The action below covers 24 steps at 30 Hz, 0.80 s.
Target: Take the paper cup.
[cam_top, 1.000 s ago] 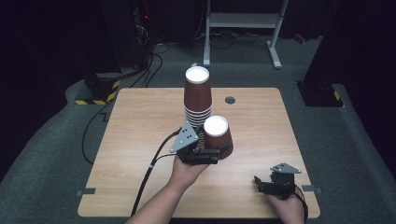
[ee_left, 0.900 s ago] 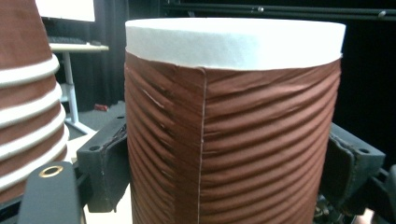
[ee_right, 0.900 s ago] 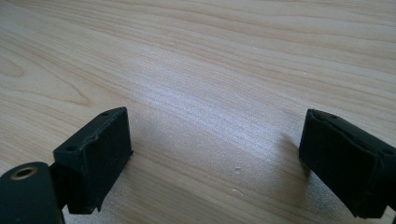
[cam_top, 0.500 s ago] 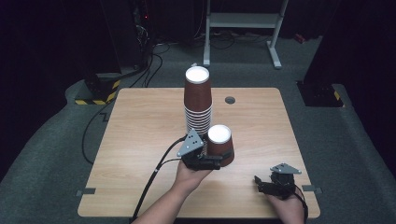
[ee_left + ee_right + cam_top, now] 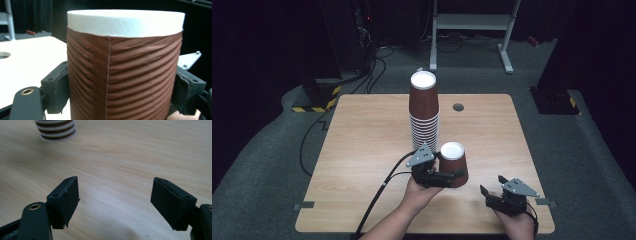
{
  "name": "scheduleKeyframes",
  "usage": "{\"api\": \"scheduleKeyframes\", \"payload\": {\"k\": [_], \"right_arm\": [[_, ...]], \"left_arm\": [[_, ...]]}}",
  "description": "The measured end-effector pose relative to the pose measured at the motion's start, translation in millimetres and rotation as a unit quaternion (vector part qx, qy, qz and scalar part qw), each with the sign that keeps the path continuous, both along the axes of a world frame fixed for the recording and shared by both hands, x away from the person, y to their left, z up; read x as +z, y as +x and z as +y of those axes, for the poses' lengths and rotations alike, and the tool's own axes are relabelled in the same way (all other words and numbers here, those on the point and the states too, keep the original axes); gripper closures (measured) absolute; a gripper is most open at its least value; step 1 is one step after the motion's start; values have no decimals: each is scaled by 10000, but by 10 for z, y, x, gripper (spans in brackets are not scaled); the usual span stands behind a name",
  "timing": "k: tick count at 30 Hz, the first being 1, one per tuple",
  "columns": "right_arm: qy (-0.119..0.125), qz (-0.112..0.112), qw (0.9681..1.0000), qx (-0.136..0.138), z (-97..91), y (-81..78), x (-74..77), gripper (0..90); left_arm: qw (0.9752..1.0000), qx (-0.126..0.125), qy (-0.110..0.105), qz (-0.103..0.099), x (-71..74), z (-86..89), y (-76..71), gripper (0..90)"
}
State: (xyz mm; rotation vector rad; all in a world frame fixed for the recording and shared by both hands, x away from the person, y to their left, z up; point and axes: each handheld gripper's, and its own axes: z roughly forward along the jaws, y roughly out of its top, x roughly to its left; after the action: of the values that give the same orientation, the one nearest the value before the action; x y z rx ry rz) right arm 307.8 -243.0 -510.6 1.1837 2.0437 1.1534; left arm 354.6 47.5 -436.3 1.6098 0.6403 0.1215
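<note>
Tall stack of inverted brown cups point(image 5: 424, 112) stands mid-surface point(image 5: 362, 140). Left gripper point(image 5: 438, 176) jaws pinch one inverted cup point(image 5: 454, 162), just beside the stack's base, nearer the person. Right gripper point(image 5: 507, 195) rests at the near right edge, jaws spread, empty. Judgement: one cup separated, many remain stacked; placement not done.

The right gripper point(image 5: 115, 202) is seen low over the wooden table point(image 5: 130, 157), with its two black jaws held wide apart and nothing between them. The bottom of a striped brown and white cup stack point(image 5: 56, 130) is seen far off at the upper left.
</note>
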Motion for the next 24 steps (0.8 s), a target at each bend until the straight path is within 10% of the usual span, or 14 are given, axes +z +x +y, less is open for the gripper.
{"api": "scheduleKeyframes", "payload": {"k": [24], "right_arm": [[341, -1300, 9898, 465, 325, -349, 193, 421]], "left_arm": [[9940, -543, -480, 820, -163, -171, 24, 177]]}}
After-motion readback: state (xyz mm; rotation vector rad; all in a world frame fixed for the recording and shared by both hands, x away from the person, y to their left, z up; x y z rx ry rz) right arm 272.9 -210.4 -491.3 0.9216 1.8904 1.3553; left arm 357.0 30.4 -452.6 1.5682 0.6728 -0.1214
